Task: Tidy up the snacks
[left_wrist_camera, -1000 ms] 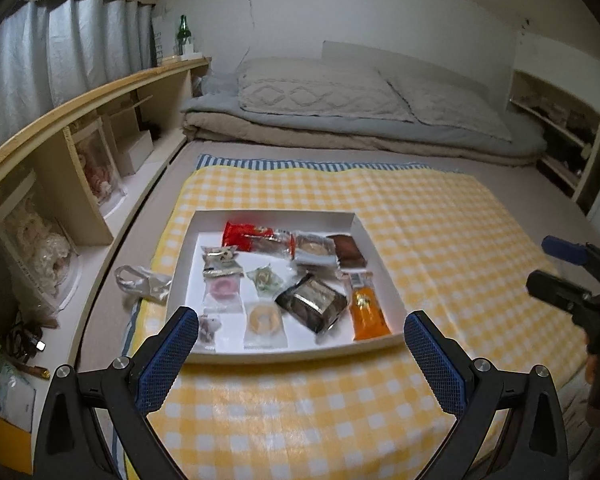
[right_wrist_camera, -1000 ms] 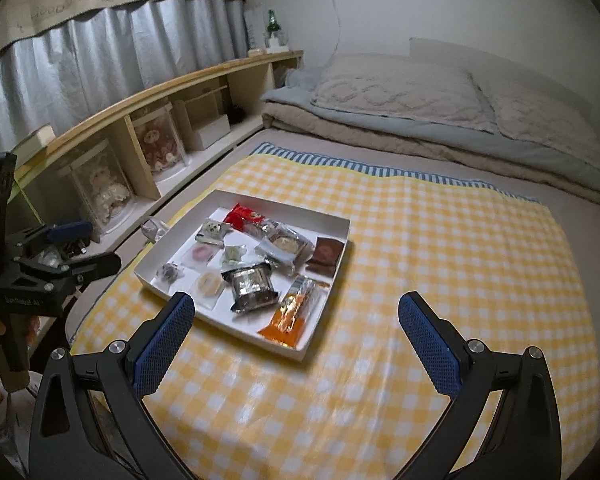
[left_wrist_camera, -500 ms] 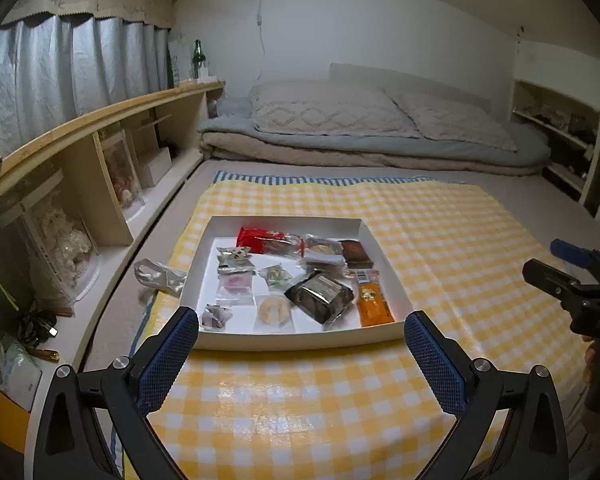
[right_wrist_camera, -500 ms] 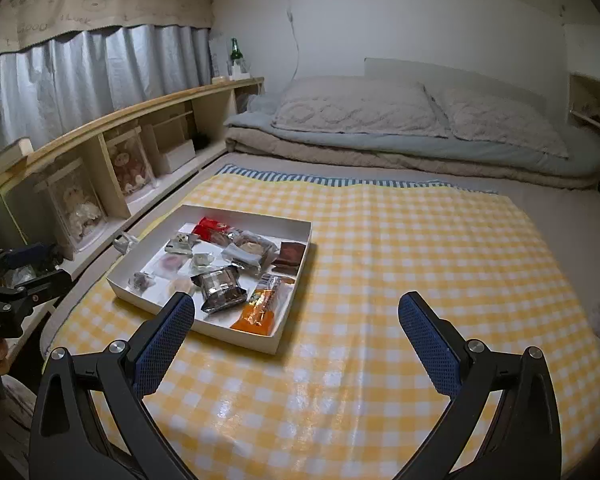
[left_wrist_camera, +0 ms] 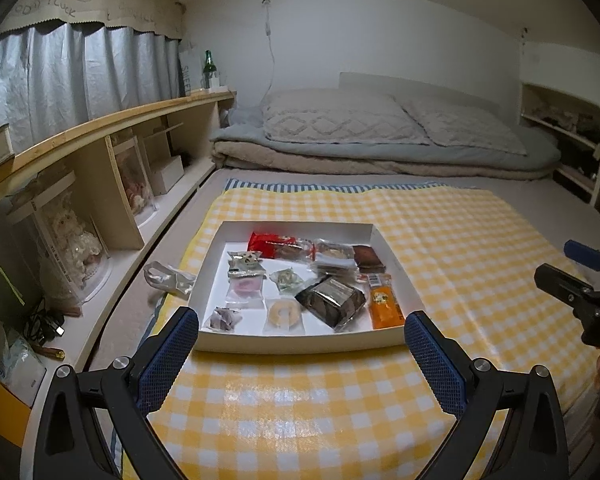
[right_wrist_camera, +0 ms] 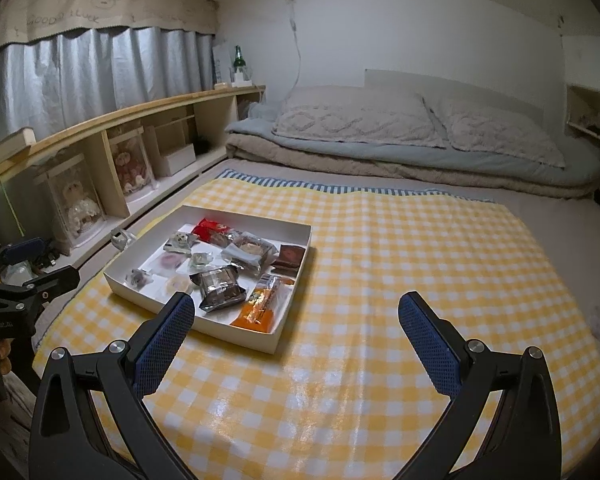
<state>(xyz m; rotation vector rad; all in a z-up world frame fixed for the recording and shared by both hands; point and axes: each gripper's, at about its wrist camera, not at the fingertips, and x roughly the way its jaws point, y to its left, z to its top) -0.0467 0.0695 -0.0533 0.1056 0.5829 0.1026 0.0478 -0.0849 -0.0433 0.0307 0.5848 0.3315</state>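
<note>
Both the left gripper [left_wrist_camera: 302,330] and right gripper [right_wrist_camera: 296,314] hover with jaws spread wide, empty. Beyond lies the white tray [left_wrist_camera: 296,227] on the checked cloth [left_wrist_camera: 460,248], holding wrapped snacks [left_wrist_camera: 330,298]. Both cameras have tilted up since before. Open cloth lies right of the tray.
</note>
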